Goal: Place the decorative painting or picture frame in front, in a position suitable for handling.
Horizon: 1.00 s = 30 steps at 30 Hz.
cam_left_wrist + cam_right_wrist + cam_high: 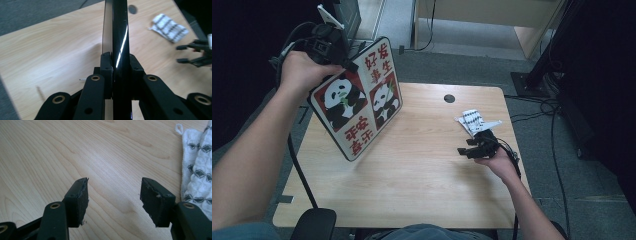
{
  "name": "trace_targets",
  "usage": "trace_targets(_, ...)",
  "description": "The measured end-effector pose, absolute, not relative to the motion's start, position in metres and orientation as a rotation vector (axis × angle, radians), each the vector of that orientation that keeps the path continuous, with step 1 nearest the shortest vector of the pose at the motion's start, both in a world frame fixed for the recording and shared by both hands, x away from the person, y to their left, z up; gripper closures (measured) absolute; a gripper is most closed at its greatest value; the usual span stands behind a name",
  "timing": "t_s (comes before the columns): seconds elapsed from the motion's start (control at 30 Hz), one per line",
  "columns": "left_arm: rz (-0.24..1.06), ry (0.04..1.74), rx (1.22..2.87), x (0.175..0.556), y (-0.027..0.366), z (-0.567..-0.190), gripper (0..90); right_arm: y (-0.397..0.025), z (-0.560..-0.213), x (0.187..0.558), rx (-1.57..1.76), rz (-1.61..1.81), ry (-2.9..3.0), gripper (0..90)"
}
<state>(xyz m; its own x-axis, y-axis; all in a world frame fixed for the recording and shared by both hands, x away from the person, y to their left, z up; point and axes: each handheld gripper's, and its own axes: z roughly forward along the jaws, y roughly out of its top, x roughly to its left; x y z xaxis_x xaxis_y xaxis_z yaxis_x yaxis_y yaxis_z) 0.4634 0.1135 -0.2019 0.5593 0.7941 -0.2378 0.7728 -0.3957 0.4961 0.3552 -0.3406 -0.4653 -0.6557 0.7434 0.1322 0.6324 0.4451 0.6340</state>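
Left gripper [113,67] clamps the panda board [357,97] by its top corner — in the left gripper view the board runs edge-on straight out from between the two jaws, pads pressed on both faces. In the high view the board is lifted off the wooden table [422,165] and tilted, lower corner pointing down at the tabletop; can't tell if that corner touches. The board is flat, a rounded rectangle with a pale rim, two red panels each showing a panda, and red Chinese characters at both ends; the back is glossy black.

Right gripper [113,195] is low over bare wood, jaws wide apart, nothing between them. A white cloth [197,167] with a black diamond pattern lies just beside its right jaw, not touching — in the high view, just ahead of the gripper. Board and right gripper are well apart. A round cable hole [449,98] sits near the table's far edge. Nothing blocks either gripper.
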Motion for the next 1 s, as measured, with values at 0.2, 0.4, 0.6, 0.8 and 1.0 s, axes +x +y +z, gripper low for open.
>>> trace_targets(0.2,-0.003,1.113,2.281,0.436,0.075,-0.200,79.5,-0.344,-0.464,0.361,1.231,0.987,2.502,42.9)
trace_targets(0.4,-0.050,1.045,2.310,0.414,0.039,-0.208,79.6,-0.338,-0.463,0.369,1.224,0.984,2.487,42.8)
trace_targets(0.6,-0.067,1.087,2.294,0.406,0.027,-0.218,79.5,-0.334,-0.463,0.372,1.214,0.991,2.491,42.2)
trace_targets(0.8,-0.086,1.053,2.297,0.400,0.018,-0.228,79.4,-0.330,-0.463,0.377,1.213,0.996,2.492,44.0)
trace_targets(1.0,-0.102,1.055,2.291,0.398,0.016,-0.236,79.4,-0.327,-0.465,0.378,1.213,0.974,2.509,43.7)
